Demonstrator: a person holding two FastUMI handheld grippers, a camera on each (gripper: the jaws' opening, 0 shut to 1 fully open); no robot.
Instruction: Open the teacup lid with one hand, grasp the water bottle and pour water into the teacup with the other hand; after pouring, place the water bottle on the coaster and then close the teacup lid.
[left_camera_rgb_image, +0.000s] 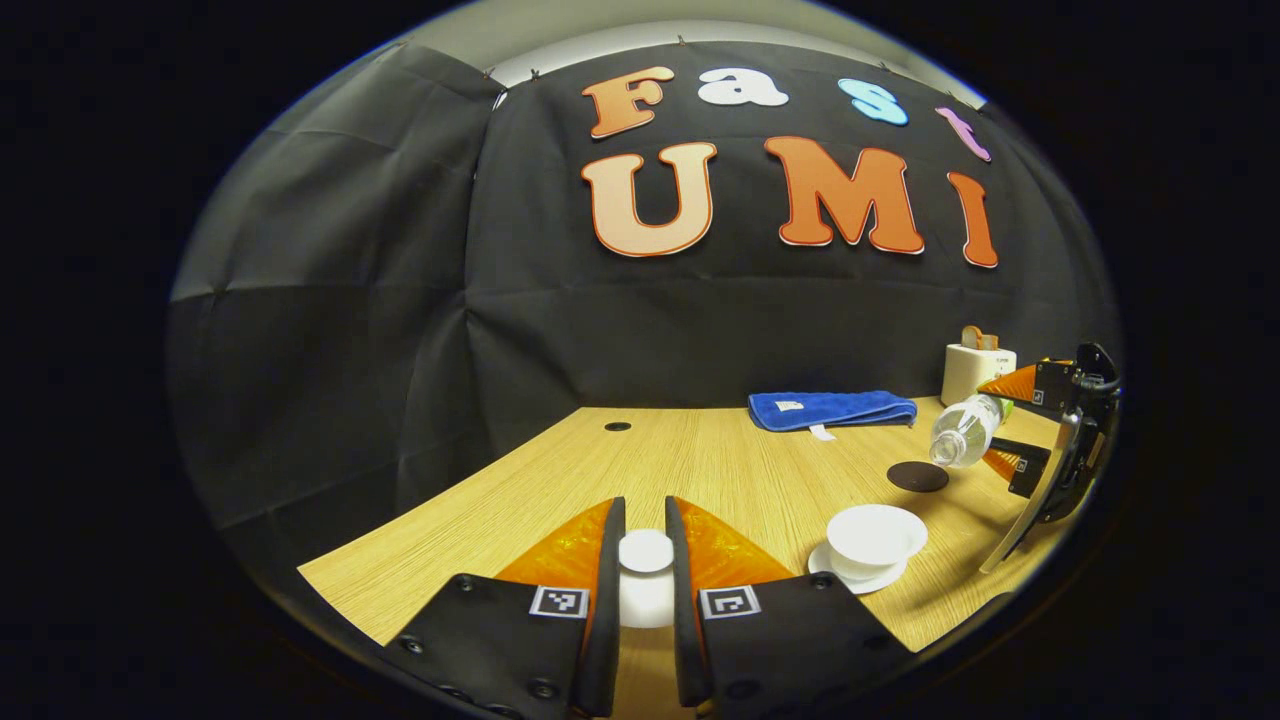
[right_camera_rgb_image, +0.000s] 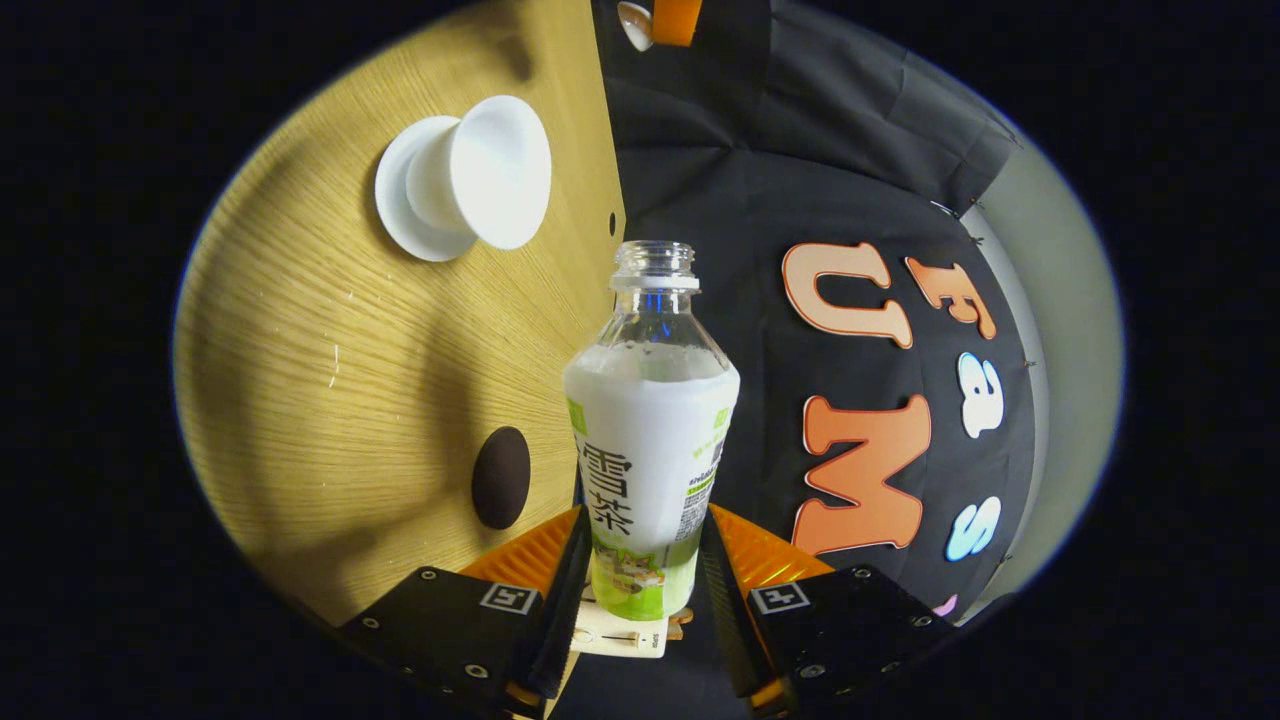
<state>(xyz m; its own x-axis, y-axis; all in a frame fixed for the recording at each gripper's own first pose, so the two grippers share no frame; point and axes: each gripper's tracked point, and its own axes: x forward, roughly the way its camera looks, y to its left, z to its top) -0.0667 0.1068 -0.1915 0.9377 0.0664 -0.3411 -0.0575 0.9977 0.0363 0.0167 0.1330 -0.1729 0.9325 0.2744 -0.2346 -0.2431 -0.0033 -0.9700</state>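
While the wooden table (left_camera_rgb_image: 700, 460) carries everything the task calls for, we judge ourselves about midway: the lid is off, the bottle is lifted and tipped, and the pour itself is either in hand or just about to begin. We cannot see any stream of water in either view, nor whether the cup has liquid in it.

Our right gripper (right_camera_rgb_image: 640, 560) is clamped on the lower body of the water bottle (right_camera_rgb_image: 650, 440), both fingers pressing its sides. In the left gripper view that bottle (left_camera_rgb_image: 965, 428) lies nearly on its side in the air, its open neck aimed down and toward the teacup (left_camera_rgb_image: 875, 535).

Our teacup stands uncovered on its saucer (left_camera_rgb_image: 850, 572), wide mouth up, near the table's front edge. Beyond it lies the dark round coaster (left_camera_rgb_image: 917, 476), bare, waiting for the bottle.

Our left gripper (left_camera_rgb_image: 645, 555) is closed narrow on the small white knob of the teacup lid (left_camera_rgb_image: 645, 585), held off to the side, well apart from the cup.

Left for us: finish pouring, stand the bottle on the coaster, then bring the lid back over the cup. A blue cloth (left_camera_rgb_image: 830, 408) lies at the back, untouched.
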